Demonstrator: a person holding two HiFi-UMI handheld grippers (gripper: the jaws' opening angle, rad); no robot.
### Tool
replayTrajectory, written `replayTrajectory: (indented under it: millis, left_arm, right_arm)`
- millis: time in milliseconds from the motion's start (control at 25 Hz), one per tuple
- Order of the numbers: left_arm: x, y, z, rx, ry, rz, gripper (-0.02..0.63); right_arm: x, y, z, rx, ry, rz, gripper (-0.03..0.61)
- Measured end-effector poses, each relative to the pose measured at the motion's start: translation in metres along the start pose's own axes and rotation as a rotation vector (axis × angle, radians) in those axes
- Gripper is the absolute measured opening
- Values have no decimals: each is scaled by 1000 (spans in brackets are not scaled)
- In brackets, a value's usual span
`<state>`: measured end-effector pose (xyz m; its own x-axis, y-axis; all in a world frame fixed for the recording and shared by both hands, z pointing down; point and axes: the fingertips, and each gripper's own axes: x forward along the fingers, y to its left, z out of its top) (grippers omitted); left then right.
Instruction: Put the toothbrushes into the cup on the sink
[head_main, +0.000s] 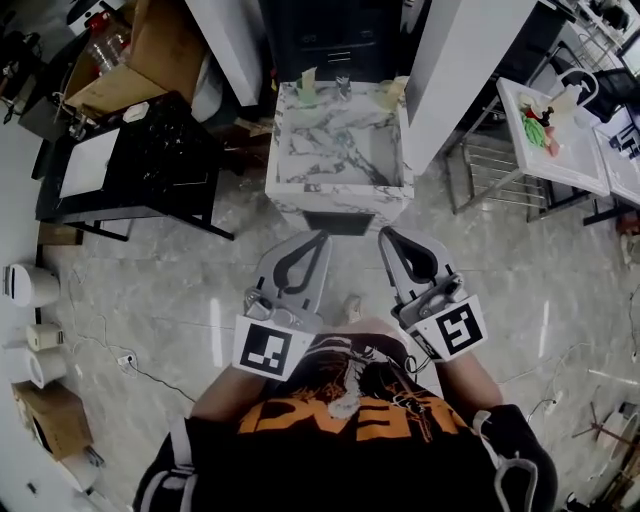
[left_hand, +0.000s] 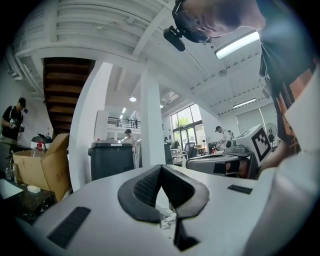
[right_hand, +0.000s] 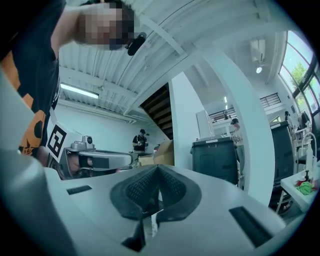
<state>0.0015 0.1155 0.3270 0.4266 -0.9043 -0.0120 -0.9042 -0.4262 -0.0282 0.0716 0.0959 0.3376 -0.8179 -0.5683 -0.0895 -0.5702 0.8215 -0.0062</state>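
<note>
Left grey plastic two-jaw gripper (head_main: 322, 237): held level ahead of the torso, black ridged pads (left_hand: 142, 187) meeting tip to tip, nothing between them; black-and-white marker cube (head_main: 262, 350) at its rear

Right grey plastic two-jaw gripper (head_main: 386, 233): alongside the left, apart from it, roughly parallel, jaws together, empty; matching marker cube (head_main: 458, 331) at its rear, bare right forearm (head_main: 468, 378) behind
</note>
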Motion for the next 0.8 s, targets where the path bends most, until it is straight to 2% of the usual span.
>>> replayTrajectory:
  millis: [160,320,360,480,520,640,800]
  left_arm:
    - [-53,2,-2,13,2,-2,23]
    - [-111,-4,-11,154,61,-59,23]
    - [-125,-5,-12,147,61,-60,23]
    - [-163,-7,-16,11,26,-33,23]
    - [-172,-9,-19,-9,24,-35,23]
    - [-189,-20,-21,-27,24,-54,23]
    - [-198,-44,-6,-34,-14,-80,23]
  right_arm:
    - [-8,50,4,-10,-8,1,13]
    - [-24,102,6,2,-5,-30,14]
    - [-28,116,5,6,-2,-36,14]
    - [-42,155,6,4,12,-48,14]
    - [-48,165,6,1,15,-55,14]
    - [-67,186,12,-9,21,-81,14]
    - [-97,202,19,-36,31,-95,13]
